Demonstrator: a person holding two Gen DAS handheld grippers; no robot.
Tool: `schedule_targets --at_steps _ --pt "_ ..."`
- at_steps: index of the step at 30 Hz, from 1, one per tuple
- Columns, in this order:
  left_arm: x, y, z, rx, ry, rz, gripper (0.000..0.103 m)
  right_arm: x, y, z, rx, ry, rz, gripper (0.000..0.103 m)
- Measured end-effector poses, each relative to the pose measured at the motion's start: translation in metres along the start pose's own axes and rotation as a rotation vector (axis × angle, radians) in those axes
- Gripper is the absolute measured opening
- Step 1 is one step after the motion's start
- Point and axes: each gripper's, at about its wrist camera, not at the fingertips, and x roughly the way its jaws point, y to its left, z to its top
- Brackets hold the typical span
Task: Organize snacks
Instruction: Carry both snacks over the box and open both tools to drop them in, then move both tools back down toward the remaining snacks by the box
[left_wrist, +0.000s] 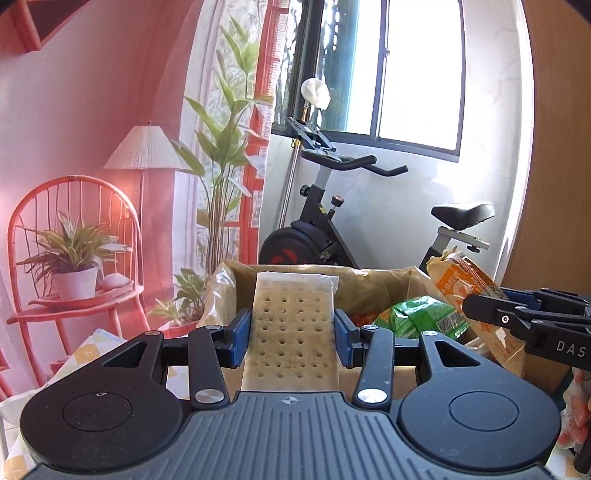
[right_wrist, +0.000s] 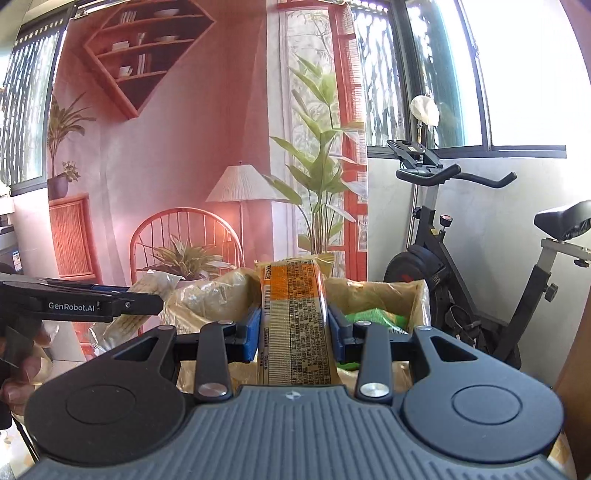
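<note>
A cracker pack (left_wrist: 293, 328) was clamped in the left gripper (left_wrist: 293, 334); an orange packet (right_wrist: 293, 325) was clamped in the right gripper (right_wrist: 294, 332); the cardboard box (left_wrist: 369, 286) apparently held a green bag (left_wrist: 421, 319) already; both held items remained unplaced.

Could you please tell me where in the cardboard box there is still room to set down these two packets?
Left tongs grip the cracker pack; right tongs grip the orange packet. The cardboard box looks bare along its back wall, behind the green bag. The right side is crowded.
</note>
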Motion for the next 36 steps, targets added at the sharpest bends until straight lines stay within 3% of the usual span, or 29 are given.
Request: schedule_targets --at_steps 3,7,14,18,23,36 --pt "0.035 -0.005 0.026 0.002 0.01 0.009 0.049 0.049 -0.005 0.023 -0.004 0.062 -0.019 0.039" --pt "0.074 -0.008 0.042 -0.013 0.061 0.007 0.049 0.099 -0.014 0.027 0.001 0.155 -0.061 0.039" --pt "0.107 0.002 0.034 0.003 0.134 0.024 0.05 0.132 -0.029 0.016 0.071 0.239 -0.104 0.04" --pt "0.1 0.007 0.026 0.001 0.129 0.014 0.073 0.124 -0.029 0.02 0.054 0.223 -0.105 0.061" --pt "0.088 0.008 0.03 -0.021 0.135 0.034 0.085 0.105 -0.028 0.025 0.06 0.193 -0.093 0.075" --pt "0.008 0.004 0.008 -0.026 0.117 0.086 0.087 0.029 -0.022 0.01 0.083 0.171 -0.036 0.082"
